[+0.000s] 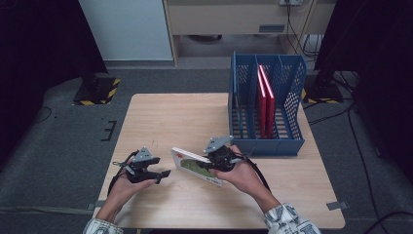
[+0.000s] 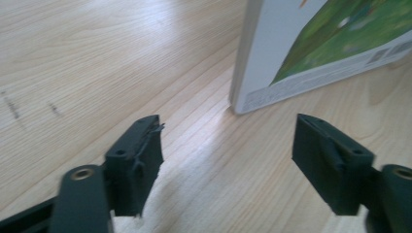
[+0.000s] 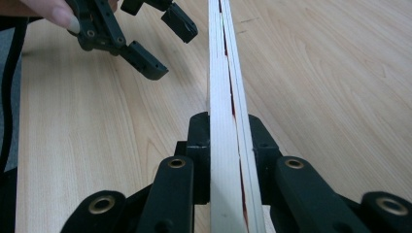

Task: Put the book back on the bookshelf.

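A thin white book [image 1: 195,165] with a green picture on its cover stands on edge on the wooden table [image 1: 160,117], tilted. My right gripper [image 1: 210,164] is shut on it; in the right gripper view both pads press the book's page edge [image 3: 226,141]. My left gripper [image 1: 164,174] sits just left of the book, open, with nothing between its jaws. In the left gripper view the book's near corner [image 2: 272,63] stands a little beyond the left gripper [image 2: 226,145]. The right gripper view also shows the left gripper [image 3: 165,46] farther off, at upper left.
A blue perforated file rack [image 1: 265,105] with several slots stands at the table's right rear, holding two red books [image 1: 265,97] upright in a middle slot. Bare tabletop lies to the left and front. Black stands and cables sit on the floor around.
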Tool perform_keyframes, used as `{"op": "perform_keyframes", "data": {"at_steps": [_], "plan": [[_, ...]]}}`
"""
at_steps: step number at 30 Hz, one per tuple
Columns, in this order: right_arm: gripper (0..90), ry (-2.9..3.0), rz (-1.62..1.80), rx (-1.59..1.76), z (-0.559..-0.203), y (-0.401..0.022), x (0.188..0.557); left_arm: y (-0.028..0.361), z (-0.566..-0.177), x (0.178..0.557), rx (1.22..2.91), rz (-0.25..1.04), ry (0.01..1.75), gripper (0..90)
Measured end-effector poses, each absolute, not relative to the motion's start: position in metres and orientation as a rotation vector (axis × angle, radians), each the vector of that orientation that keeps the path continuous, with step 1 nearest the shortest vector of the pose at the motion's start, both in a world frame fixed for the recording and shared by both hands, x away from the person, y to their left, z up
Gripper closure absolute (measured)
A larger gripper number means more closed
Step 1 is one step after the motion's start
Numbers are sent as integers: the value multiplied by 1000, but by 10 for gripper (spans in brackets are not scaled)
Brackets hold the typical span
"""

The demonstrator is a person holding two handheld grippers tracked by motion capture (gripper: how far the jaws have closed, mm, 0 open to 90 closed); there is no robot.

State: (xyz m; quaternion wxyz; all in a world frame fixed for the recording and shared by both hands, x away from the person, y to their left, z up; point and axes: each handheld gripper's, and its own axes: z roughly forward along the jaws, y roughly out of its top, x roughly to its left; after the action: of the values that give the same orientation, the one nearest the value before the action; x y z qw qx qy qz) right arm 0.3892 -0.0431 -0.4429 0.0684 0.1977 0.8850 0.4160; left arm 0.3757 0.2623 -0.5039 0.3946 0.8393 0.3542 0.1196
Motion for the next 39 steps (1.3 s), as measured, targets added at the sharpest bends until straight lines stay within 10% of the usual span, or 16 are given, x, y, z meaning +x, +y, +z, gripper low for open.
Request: {"op": "perform_keyframes", "data": {"at_steps": [39], "plan": [[766,2518,1306,773,-425,-99,387,272,-508,382,2116,402,1055,63]]}}
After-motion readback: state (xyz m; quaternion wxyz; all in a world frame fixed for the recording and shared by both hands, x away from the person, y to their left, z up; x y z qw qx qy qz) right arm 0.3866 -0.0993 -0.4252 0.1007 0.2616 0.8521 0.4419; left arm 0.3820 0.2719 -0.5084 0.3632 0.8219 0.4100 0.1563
